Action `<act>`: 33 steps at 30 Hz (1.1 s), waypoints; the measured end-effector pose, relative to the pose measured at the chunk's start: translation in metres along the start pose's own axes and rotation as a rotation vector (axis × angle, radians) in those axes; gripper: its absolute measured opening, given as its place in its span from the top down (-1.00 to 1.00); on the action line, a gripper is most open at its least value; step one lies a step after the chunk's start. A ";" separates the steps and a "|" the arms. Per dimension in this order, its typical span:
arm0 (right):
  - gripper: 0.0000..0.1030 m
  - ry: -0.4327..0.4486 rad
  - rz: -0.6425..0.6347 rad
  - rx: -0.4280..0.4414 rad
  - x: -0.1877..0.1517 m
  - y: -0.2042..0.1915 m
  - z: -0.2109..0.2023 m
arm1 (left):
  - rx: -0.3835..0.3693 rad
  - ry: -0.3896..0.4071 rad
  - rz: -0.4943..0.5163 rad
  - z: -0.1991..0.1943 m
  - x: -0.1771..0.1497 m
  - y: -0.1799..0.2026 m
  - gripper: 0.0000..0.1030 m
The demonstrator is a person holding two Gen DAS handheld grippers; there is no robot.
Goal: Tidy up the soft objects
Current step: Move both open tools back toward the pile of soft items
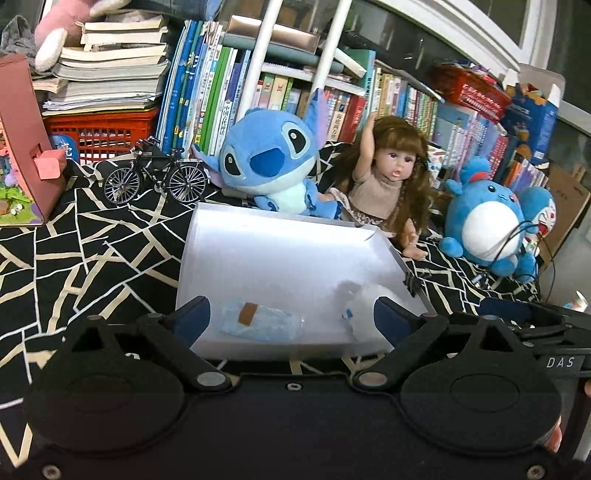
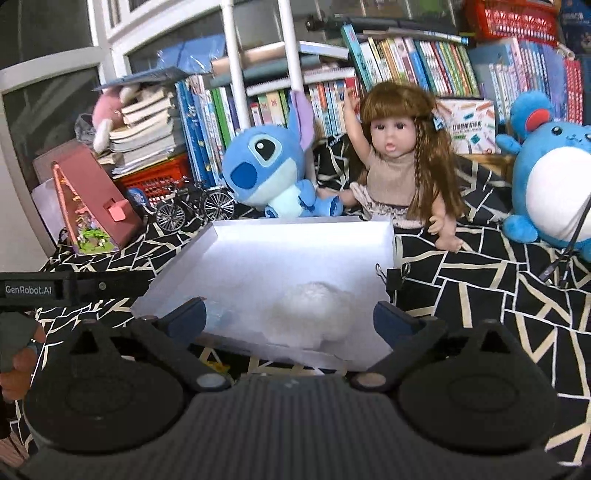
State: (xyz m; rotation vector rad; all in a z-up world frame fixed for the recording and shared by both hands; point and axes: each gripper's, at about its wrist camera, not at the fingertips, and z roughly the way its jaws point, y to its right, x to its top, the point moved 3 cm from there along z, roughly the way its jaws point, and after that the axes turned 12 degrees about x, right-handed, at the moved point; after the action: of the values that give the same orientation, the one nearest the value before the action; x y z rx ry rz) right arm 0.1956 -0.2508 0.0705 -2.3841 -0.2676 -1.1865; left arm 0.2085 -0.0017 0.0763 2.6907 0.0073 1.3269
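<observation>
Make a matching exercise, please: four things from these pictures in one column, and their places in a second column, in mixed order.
Things:
1. white fluffy ball
2. doll
3. toy bicycle
4. pink plush

Places:
A. on top of the stacked books
B. inside the white box
C. on the patterned cloth, left of the blue plush
D. sitting behind the box, one arm raised

Pairs: 1-B, 2-D, 3-C, 4-A

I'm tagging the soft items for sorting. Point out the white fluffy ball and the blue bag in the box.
white fluffy ball [image 2: 308, 308], right wrist view, on its fuzzy top.
blue bag [image 1: 267, 321], left wrist view, on its crinkled middle.
</observation>
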 end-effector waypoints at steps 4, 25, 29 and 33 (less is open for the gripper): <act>-0.99 0.032 -0.027 0.001 -0.012 -0.008 -0.016 | 0.004 0.026 0.007 -0.016 -0.016 -0.002 -0.85; -1.00 0.107 -0.139 0.000 -0.101 -0.060 -0.062 | 0.060 0.106 -0.007 -0.081 -0.119 -0.016 -0.88; -1.00 0.125 -0.144 -0.001 -0.115 -0.066 -0.066 | 0.095 0.120 0.003 -0.089 -0.136 -0.019 -0.88; -1.00 0.134 -0.166 -0.007 -0.127 -0.074 -0.066 | 0.117 0.133 0.029 -0.095 -0.147 -0.019 -0.89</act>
State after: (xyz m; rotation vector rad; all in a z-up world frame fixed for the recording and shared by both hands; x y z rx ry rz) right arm 0.0446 -0.2142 0.0276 -2.3122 -0.4254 -1.4174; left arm 0.0444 0.0189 0.0149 2.7002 0.0620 1.5582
